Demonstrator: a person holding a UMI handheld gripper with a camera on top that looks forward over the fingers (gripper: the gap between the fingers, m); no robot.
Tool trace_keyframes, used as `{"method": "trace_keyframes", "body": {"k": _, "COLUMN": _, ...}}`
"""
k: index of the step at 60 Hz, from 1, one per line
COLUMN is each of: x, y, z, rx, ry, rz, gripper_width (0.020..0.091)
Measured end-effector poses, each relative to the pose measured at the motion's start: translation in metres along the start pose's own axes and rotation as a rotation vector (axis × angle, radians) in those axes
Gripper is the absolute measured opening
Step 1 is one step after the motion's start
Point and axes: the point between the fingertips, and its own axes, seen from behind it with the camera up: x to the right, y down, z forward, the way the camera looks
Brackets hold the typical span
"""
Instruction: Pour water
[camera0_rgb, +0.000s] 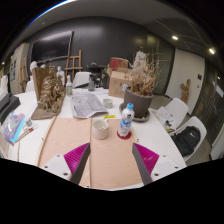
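Note:
A clear water bottle (125, 121) with a blue cap and a red-and-white label stands on a tan wooden board (105, 150), beyond my right finger. A pale cup (100, 128) stands on the same board just left of the bottle, a short way ahead of my fingers. My gripper (111, 164) is open, its two dark fingers spread wide over the near part of the board with the magenta pads (75, 156) showing. Nothing is between the fingers.
The white table (170, 128) holds papers (88, 104), a potted dry plant (139, 92) at back right, a basket of dried stems (48, 92) at back left and a colourful packet (14, 127) at far left. White chairs (190, 135) stand to the right.

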Motion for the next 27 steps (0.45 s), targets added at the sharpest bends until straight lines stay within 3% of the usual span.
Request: {"method": "trace_keyframes", "body": {"k": 27, "x": -0.033, "y": 0.014, "z": -0.025, "rx": -0.012, "ry": -0.033, "rz": -0.017, "gripper_width": 0.0854}}
